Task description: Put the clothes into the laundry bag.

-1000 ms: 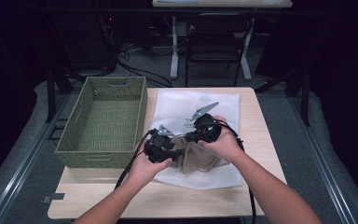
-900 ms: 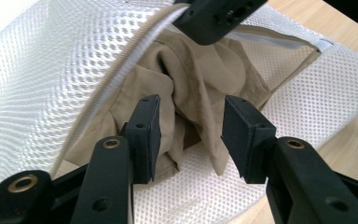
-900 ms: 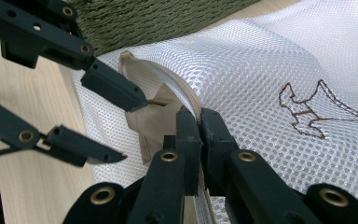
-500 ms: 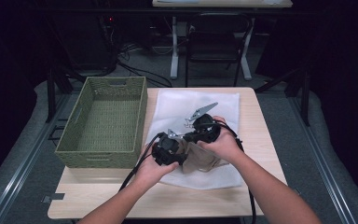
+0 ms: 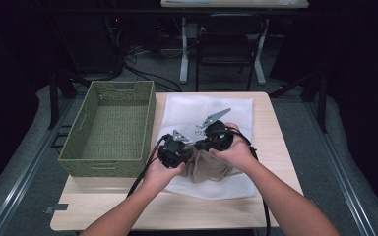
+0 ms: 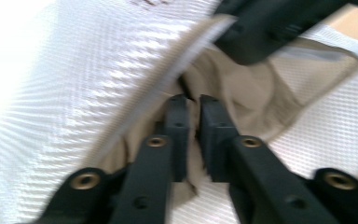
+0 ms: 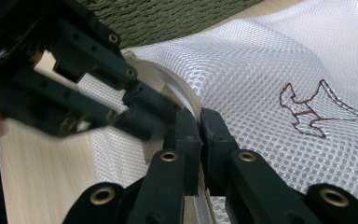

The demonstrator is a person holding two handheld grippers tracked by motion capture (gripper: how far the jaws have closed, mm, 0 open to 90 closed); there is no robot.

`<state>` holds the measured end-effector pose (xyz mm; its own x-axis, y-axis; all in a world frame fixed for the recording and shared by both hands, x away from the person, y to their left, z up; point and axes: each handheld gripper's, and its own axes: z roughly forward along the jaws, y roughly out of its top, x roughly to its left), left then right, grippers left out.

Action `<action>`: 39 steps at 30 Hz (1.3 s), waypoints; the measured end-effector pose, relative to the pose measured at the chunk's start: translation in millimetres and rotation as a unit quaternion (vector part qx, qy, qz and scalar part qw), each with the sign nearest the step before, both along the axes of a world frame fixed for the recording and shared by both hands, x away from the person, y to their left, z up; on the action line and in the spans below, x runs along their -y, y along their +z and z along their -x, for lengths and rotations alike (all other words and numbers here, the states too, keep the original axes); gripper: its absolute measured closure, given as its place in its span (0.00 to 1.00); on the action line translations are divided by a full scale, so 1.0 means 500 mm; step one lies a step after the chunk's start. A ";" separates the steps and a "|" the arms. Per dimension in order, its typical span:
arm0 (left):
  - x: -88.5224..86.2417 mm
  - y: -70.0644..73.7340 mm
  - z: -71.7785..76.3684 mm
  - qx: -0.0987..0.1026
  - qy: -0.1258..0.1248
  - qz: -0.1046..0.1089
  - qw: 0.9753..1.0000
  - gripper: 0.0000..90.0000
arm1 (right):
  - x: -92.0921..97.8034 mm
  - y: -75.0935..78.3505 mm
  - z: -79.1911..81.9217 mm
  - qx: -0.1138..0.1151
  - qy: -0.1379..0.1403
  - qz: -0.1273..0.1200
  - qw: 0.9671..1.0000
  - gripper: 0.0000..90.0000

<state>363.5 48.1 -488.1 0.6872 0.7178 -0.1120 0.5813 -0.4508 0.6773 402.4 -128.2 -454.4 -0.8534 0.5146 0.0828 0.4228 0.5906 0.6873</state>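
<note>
On the table [image 5: 275,128], a white mesh bag [image 5: 211,110] lies beside the green basket [image 5: 109,127], with a beige cloth [image 5: 207,167] at its near end. The left tool [image 6: 192,100] is pinched on the beige cloth at the bag's zipper edge. The right tool [image 7: 199,114] is clamped narrow on the bag's rim, just beside the left tool.

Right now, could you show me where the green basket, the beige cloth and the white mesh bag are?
green basket [image 5: 90,165], high view, on its near outer wall.
beige cloth [image 5: 208,169], high view, on its bunched middle between the hands.
white mesh bag [image 7: 261,70], right gripper view, on its bare netting.
</note>
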 end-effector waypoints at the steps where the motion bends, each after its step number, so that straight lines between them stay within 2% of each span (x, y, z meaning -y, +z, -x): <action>1: 0.001 0.000 0.003 -0.005 -0.005 0.004 1.000 0.85 | -0.001 0.000 0.000 0.000 0.000 0.000 1.000 0.97; 3: 0.002 0.001 0.010 -0.013 -0.012 0.005 1.000 0.77 | -0.001 0.000 0.000 0.000 0.000 0.001 1.000 0.97; 6: 0.003 0.005 0.017 -0.021 -0.019 0.024 0.999 0.69 | 0.000 0.001 0.000 0.000 -0.002 0.000 1.000 0.97; 7: 0.003 0.006 0.017 -0.024 -0.025 0.024 0.999 0.66 | 0.000 0.002 0.000 0.000 -0.001 0.001 1.000 0.97; 8: 0.006 0.004 0.018 -0.022 -0.026 0.021 0.999 0.64 | 0.000 0.002 0.000 0.000 -0.002 0.001 1.000 0.97; 10: 0.013 -0.002 0.019 -0.007 -0.020 -0.005 1.000 0.64 | -0.001 0.002 0.001 0.000 -0.003 0.002 1.000 0.97; 11: 0.016 -0.006 0.016 0.002 -0.014 -0.017 1.000 0.65 | -0.001 0.002 0.001 0.001 -0.002 0.002 1.000 0.97; 13: 0.017 -0.013 0.008 -0.005 -0.010 -0.020 1.000 0.68 | -0.002 0.003 0.002 0.001 -0.002 0.002 1.000 0.97; 17: 0.016 -0.024 -0.006 0.004 0.003 -0.034 0.999 0.85 | -0.002 0.003 0.002 0.001 -0.001 0.003 1.000 0.97; 19: 0.011 -0.023 -0.012 0.006 0.011 -0.029 1.000 0.96 | -0.001 0.003 0.002 0.002 0.000 0.002 1.000 0.97; 21: 0.007 -0.020 -0.016 0.011 0.016 -0.026 0.999 1.00 | -0.001 0.002 0.002 0.000 -0.002 0.002 1.000 0.97; 25: 0.005 -0.013 -0.010 0.005 0.010 -0.009 1.000 1.00 | -0.001 0.001 0.001 0.002 0.001 0.001 1.000 0.97; 30: 0.011 -0.011 0.001 0.008 -0.004 -0.020 1.000 0.94 | -0.001 0.001 0.001 0.003 0.000 0.001 1.000 0.97; 34: 0.007 -0.006 0.003 0.006 -0.005 -0.004 1.000 0.91 | -0.001 0.002 0.003 0.001 -0.003 0.001 1.000 0.97; 37: 0.005 0.000 0.009 -0.007 -0.017 0.013 1.000 0.79 | 0.001 0.001 0.002 0.000 -0.002 0.001 1.000 0.97; 39: 0.006 0.002 0.017 -0.004 -0.021 0.011 1.000 0.73 | 0.001 0.000 0.002 -0.001 -0.003 0.000 1.000 0.97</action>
<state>354.9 44.9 -487.2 0.7163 0.6849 -0.1339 0.5676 -0.4601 0.6827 401.4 -128.7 -454.3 -0.8502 0.5197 0.0844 0.4280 0.5887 0.6858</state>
